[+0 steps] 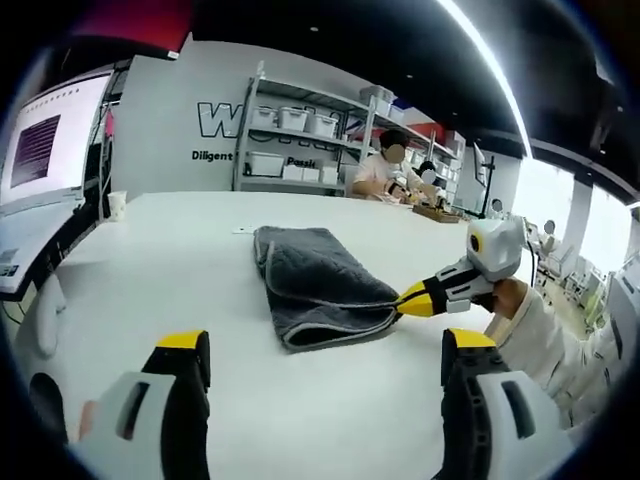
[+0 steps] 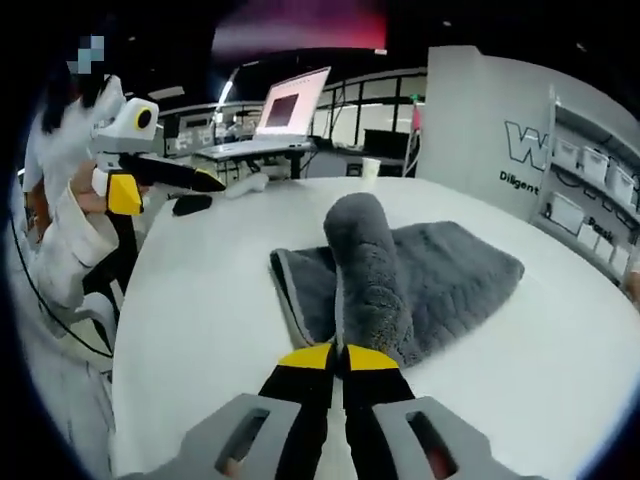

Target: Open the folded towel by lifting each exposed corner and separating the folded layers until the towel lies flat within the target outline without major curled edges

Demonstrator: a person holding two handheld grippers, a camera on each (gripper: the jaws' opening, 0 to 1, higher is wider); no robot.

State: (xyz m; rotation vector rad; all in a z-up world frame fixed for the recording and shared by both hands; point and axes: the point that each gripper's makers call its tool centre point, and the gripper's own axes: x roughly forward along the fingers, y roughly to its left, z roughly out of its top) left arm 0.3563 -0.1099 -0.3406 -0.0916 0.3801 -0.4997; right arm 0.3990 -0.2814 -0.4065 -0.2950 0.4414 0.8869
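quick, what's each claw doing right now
left claw: open, empty, held back from the grey towel
right claw: shut on a towel corner, a fold of it lifted off the white table

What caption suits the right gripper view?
Right hand-held gripper pinches a grey towel fold on the white table.

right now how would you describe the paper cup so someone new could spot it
Start at the big white table with the grey towel on it. The paper cup stands upright near the table's far edge, by the desk with the monitor. It is the lone small white cup there, well apart from the towel.
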